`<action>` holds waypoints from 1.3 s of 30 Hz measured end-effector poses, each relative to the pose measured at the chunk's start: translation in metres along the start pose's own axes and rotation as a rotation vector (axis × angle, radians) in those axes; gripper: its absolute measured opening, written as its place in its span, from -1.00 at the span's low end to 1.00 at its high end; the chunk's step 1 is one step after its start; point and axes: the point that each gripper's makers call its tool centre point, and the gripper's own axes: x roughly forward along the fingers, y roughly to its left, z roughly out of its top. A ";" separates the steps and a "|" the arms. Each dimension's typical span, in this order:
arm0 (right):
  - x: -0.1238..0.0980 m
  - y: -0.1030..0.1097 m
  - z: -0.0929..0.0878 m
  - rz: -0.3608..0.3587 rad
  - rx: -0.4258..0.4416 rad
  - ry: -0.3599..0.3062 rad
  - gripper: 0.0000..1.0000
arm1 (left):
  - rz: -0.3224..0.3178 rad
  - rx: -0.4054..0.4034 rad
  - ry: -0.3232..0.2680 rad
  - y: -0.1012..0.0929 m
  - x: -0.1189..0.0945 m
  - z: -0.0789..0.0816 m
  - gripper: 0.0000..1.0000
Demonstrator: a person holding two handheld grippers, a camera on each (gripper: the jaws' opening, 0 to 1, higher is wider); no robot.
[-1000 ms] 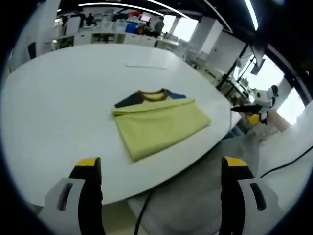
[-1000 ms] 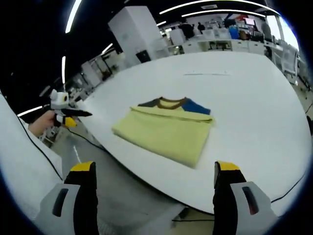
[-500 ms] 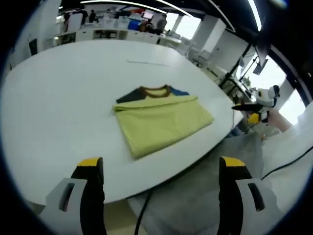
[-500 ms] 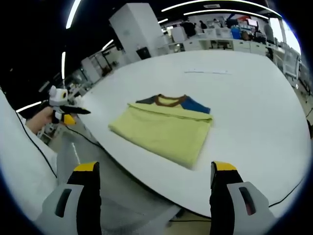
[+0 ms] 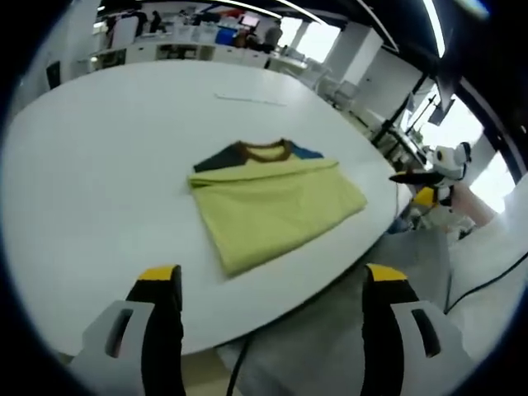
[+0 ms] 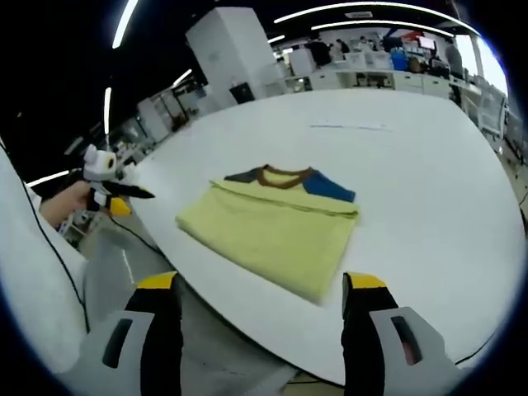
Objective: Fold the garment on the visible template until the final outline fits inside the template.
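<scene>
The folded yellow cloth shirt with a brown collar (image 5: 272, 210) lies on the white round counter (image 5: 91, 165), soft and floppy, best pinched at a folded corner, while left tongs (image 5: 268, 309) and right tongs (image 6: 260, 318) hover open, holding nothing.

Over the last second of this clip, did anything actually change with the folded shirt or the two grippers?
Nothing has visibly changed beyond slight camera drift. The folded yellow shirt lies in the same spot and shape on the white table, collar end away from the person. The left gripper and right gripper both stay open, held back off the near table edge, gripping nothing. Neither took hold of or released anything.
</scene>
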 end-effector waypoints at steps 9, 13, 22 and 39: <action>0.009 -0.023 0.006 -0.057 -0.019 -0.035 0.28 | 0.039 -0.061 -0.042 0.019 0.006 0.006 0.47; 0.012 -0.029 0.005 -0.070 -0.020 -0.032 0.19 | 0.053 -0.073 -0.043 0.025 0.010 0.007 0.43; 0.021 -0.041 0.004 -0.083 -0.003 -0.023 0.10 | 0.069 -0.069 -0.040 0.033 0.022 0.012 0.35; 0.044 -0.062 0.012 -0.094 0.002 -0.015 0.00 | 0.111 -0.071 -0.057 0.059 0.044 0.023 0.09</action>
